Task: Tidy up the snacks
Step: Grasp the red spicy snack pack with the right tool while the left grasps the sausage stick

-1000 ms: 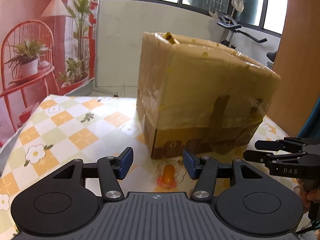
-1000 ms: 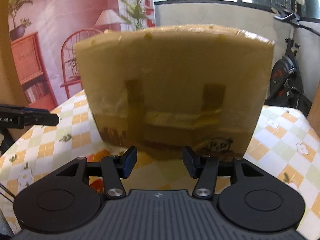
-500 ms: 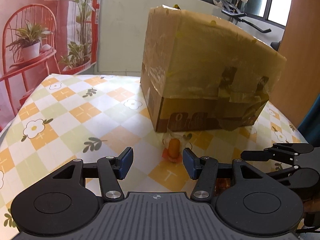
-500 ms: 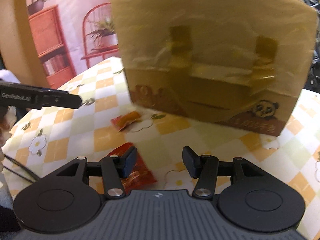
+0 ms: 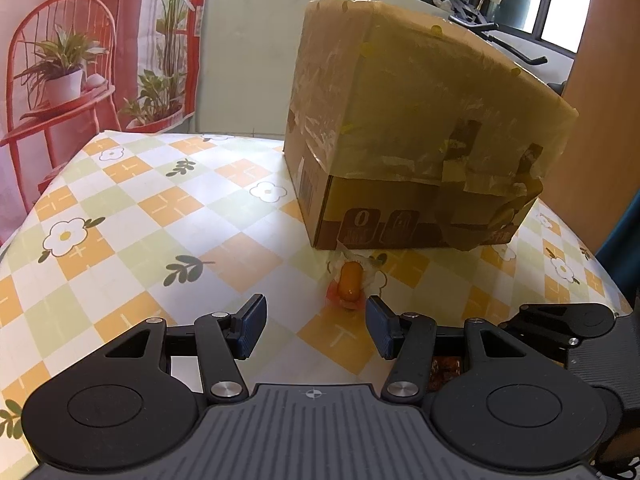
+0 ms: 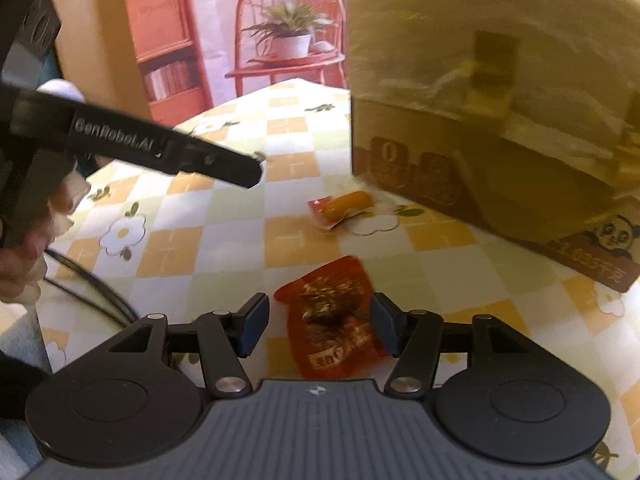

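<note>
- My right gripper has swung down off the box face; its view now looks at the tablecloth, with the red snack packet lying between its jaws.
- Those jaws have just been opening a little, stand about half apart and hold nothing.
- My left gripper has sunk slightly, half open and empty; the orange sausage snack lies at one o'clock, just beyond its fingertips.
- The cardboard box stands at twelve o'clock.
- I judge both pickups are lined up.
</note>
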`<state>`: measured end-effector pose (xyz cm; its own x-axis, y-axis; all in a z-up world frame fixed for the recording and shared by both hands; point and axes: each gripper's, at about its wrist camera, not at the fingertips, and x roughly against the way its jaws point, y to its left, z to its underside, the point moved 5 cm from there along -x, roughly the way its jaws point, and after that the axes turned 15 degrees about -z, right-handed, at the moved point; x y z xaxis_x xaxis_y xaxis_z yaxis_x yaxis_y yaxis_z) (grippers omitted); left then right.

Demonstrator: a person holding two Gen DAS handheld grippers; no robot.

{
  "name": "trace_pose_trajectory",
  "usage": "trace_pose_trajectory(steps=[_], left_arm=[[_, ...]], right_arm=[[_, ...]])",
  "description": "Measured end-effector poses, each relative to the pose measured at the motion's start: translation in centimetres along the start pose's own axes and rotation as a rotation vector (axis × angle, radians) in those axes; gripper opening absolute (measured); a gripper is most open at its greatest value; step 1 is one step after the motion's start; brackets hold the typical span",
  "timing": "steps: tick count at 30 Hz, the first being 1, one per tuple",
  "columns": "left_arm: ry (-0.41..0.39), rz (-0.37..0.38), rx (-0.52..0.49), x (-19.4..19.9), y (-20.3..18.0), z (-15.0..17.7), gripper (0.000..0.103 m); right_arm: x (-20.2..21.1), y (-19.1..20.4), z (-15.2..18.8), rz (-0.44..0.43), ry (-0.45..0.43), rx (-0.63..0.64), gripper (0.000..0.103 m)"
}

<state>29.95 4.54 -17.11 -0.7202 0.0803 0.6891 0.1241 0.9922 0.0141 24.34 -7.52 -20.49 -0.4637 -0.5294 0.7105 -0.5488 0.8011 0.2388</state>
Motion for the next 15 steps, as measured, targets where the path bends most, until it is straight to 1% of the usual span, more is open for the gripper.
trace_pose_trajectory(steps=[5, 8, 9, 10, 12, 15], left_arm=[[0.013, -0.003, 0.006, -0.3, 0.0, 0.3, 0.057], [0.023, -0.004, 0.009, -0.7, -0.1, 0.5, 0.057], [0.026, -0.004, 0.009, -0.8, -0.1, 0.5, 0.057], [0.029, -0.003, 0.008, -1.0, -0.2, 0.5, 0.057], [0.034, -0.003, 0.004, -1.3, -0.5, 0.4, 0.057], [0.041, -0.001, -0.001, -1.9, -1.0, 0.3, 0.057]], right_arm=[[-0.9, -0.3, 0.2, 0.022, 0.017, 0.006, 0.059], [-1.0, -0.8, 0.3, 0.033, 0.009, -0.006, 0.057], [-0.9, -0.9, 0.3, 0.036, 0.003, -0.01, 0.053], [-0.7, -1.0, 0.3, 0.041, -0.005, -0.012, 0.046], [-0.4, -1.3, 0.2, 0.044, -0.02, -0.014, 0.039], [0.1, -2.0, 0.2, 0.053, -0.04, -0.029, 0.036]])
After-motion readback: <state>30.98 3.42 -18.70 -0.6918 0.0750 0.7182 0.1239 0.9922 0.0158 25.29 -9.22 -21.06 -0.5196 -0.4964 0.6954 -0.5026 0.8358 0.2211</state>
